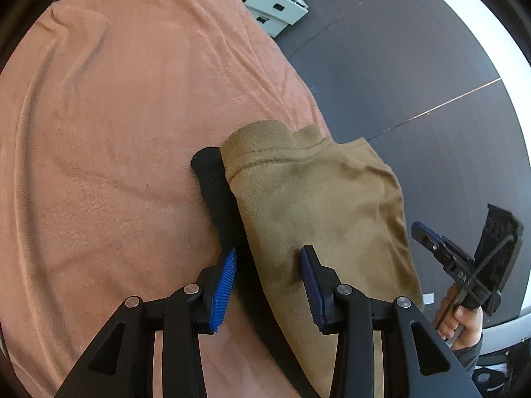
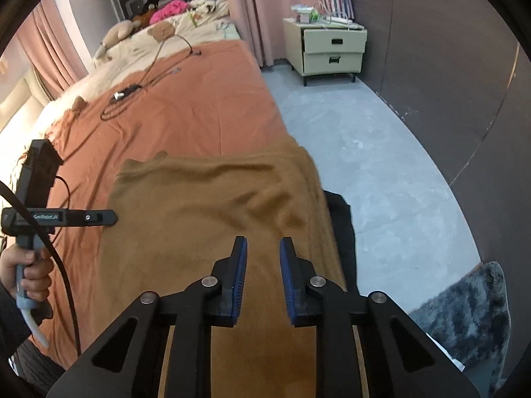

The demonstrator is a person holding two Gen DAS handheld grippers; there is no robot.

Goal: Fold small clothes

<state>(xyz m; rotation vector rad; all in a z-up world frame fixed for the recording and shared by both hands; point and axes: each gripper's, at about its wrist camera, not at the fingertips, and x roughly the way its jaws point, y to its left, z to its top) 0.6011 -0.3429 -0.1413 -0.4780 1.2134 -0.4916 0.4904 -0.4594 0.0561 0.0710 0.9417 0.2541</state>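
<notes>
A big bed (image 2: 186, 106) with an orange cover fills most of both views. A tan cloth (image 2: 212, 219) lies near its right edge, at 6 o'clock in the right view. It looks folded once already and lies flat, so it is easy to fold again. A black cloth (image 1: 215, 192) sticks out from under its left side, so it is likely a stack.

The left gripper (image 1: 268, 275) hangs over the tan cloth's left edge. Its jaws are spread and hold nothing. I think it is set to pinch that edge. The right gripper (image 2: 263, 265) floats over the tan cloth's middle, jaws a little apart, pinching nothing.
</notes>
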